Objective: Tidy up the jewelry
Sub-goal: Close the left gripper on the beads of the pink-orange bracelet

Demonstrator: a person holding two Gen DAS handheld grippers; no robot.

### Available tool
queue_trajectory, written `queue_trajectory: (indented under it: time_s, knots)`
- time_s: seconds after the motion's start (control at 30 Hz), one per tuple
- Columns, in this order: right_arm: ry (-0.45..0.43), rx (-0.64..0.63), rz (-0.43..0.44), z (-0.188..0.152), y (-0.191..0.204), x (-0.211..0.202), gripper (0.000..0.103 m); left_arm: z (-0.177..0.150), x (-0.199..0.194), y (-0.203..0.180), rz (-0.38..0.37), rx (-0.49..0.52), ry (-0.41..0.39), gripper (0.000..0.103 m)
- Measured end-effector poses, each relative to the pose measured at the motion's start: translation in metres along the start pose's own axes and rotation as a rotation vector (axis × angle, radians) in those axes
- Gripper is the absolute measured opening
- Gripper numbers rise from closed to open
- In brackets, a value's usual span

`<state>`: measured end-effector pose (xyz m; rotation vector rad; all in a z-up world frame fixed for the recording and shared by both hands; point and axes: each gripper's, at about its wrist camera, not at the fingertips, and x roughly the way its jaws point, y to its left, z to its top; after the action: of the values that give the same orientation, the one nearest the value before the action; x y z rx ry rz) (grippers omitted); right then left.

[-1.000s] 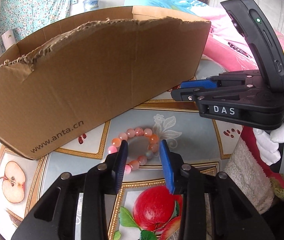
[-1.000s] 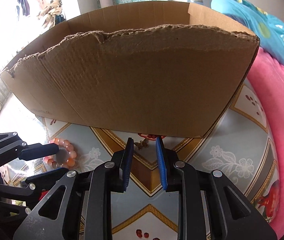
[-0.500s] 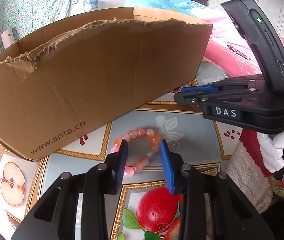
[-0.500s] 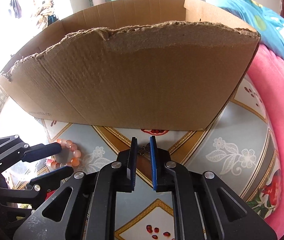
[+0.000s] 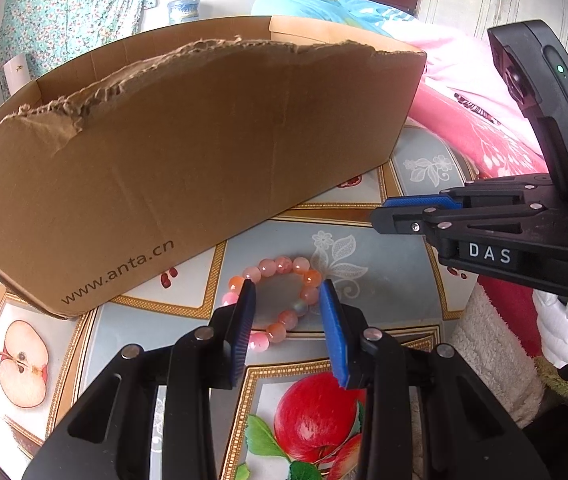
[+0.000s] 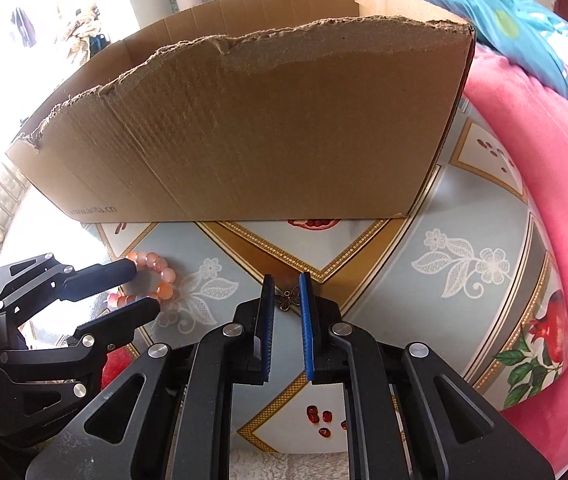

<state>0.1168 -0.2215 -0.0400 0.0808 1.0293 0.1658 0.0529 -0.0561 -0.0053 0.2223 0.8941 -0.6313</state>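
We're straddling the bead bracelet point(image 5: 279, 296) w/ the left gripper point(image 5: 287, 304) open & empty, right gripper point(image 6: 287, 298) part-open around the butterfly charm point(image 6: 288, 298) on the table point(image 6: 444, 216) before the box point(image 5: 187, 152), risking beads rolling or the thin charm slipping.

The cardboard box point(image 5: 187, 168) reads "www.anta.cn" — the right gripper point(image 5: 388, 210) carries a "DAS" label.
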Motion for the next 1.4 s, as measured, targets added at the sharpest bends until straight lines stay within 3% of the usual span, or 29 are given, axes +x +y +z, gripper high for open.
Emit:
queue_trajectory:
  time_s: [0.5, 1.4]
  knots:
    - [0.002, 0.068, 0.066, 0.014, -0.044, -0.009, 0.01, 0.002, 0.0, -0.001, 0.007, -0.003, 0.004, 0.032]
    - [-0.028, 0.101, 0.129, 0.012, -0.075, -0.055, 0.01, 0.006, 0.01, -0.014, 0.068, 0.016, 0.032, 0.032]
